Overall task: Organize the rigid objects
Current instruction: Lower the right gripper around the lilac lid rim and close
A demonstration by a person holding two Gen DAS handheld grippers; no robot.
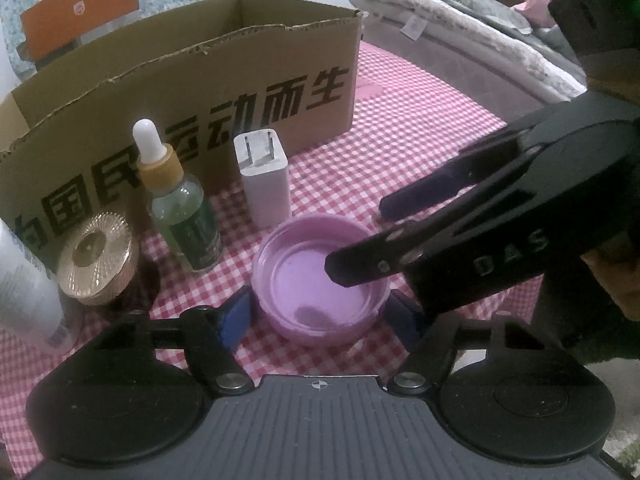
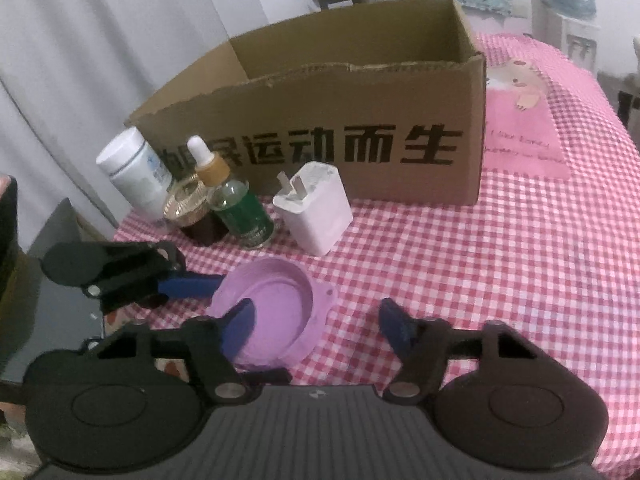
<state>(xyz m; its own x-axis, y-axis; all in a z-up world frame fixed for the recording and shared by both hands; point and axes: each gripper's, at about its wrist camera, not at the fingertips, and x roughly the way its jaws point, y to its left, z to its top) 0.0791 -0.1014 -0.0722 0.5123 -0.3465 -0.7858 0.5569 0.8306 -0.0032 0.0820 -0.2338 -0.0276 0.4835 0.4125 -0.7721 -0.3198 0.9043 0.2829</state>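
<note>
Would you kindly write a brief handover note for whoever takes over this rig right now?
Left gripper: shut on the shallow round purple plastic lid, pads on opposite sides.
Right gripper: open, one finger inside that lid, one outside.
Green glass dropper bottle, white plug charger, gold-topped jar, white bottle stand before the brown cardboard box.
Done: nothing visibly boxed. Left: everything.

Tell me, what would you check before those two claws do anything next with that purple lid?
1. Left gripper straddles the purple lid: ok.
2. Left grip pressing firmly on the lid's sides: cannot tell.
3. Right gripper clamped on the rim: not ok; one finger sits inside the lid, the other stands clear of it.
4. Cardboard box open on top: ok.
5. Dropper bottle and charger clear of both grippers: ok.
</note>
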